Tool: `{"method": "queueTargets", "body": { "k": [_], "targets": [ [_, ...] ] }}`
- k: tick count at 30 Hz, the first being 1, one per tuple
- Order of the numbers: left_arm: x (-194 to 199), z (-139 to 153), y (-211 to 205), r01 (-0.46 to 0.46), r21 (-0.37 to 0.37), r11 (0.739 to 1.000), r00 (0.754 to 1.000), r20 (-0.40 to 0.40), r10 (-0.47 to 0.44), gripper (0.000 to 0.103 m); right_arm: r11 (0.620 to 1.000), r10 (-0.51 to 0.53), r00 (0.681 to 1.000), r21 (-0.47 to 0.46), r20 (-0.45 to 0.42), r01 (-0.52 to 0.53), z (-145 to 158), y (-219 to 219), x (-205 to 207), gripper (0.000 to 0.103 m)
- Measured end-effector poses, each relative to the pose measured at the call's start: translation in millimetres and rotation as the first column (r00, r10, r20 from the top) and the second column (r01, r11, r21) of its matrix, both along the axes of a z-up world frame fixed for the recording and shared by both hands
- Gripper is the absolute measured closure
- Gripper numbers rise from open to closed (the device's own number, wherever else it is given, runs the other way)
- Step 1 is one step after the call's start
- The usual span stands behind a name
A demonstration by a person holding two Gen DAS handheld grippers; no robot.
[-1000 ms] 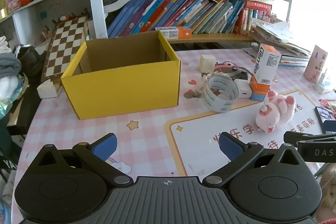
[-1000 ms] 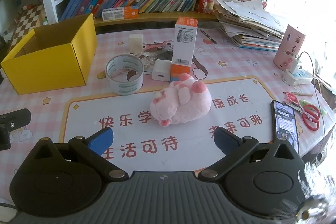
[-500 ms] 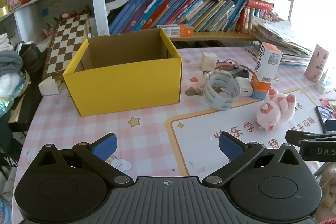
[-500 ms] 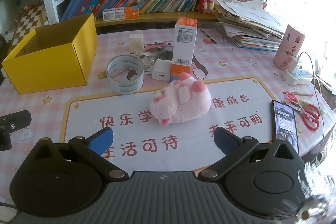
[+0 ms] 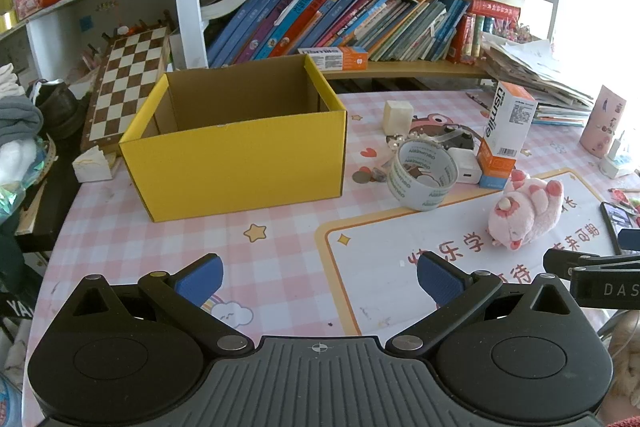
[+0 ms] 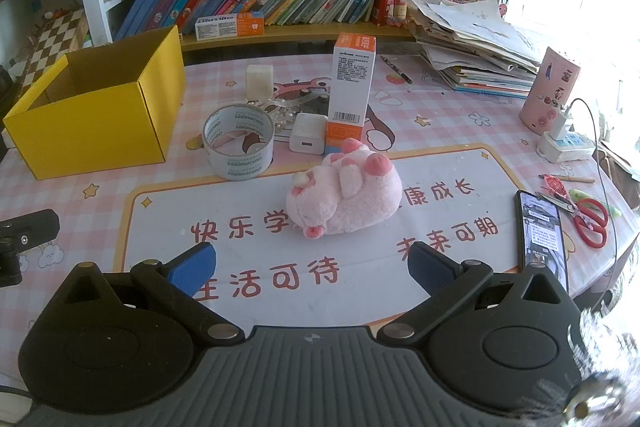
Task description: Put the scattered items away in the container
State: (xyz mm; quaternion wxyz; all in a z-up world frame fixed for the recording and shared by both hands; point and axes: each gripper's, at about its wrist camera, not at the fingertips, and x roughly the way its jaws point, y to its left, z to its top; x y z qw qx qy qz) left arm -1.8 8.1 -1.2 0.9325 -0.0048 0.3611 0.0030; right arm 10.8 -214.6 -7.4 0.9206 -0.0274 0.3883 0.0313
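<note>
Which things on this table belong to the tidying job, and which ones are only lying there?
For the job:
yellow box
tape roll
pink plush toy
white charger
tall orange-white carton
white cube

Probably just lying about:
phone
red scissors
power strip
pink cylinder
paper pile
chessboard
</note>
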Motion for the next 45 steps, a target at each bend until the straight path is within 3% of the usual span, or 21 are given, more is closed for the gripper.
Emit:
{"method": "queueTargets", "body": {
  "k": [33,45],
  "targets": [
    [18,-7,9,0.035,-0.030,0.999,0.999,-0.019,-0.036,0.000,1.000,-0.009,1.000,-0.020,-0.018,0.008,-5,13,13,0.000],
    [29,-10,19,0.093,-0.063,0.994,0.995,-0.021,-0.095,0.000,0.998,-0.059,0.998,-0.026,-0.025,0.058,-6,20,14,0.000]
  ]
}}
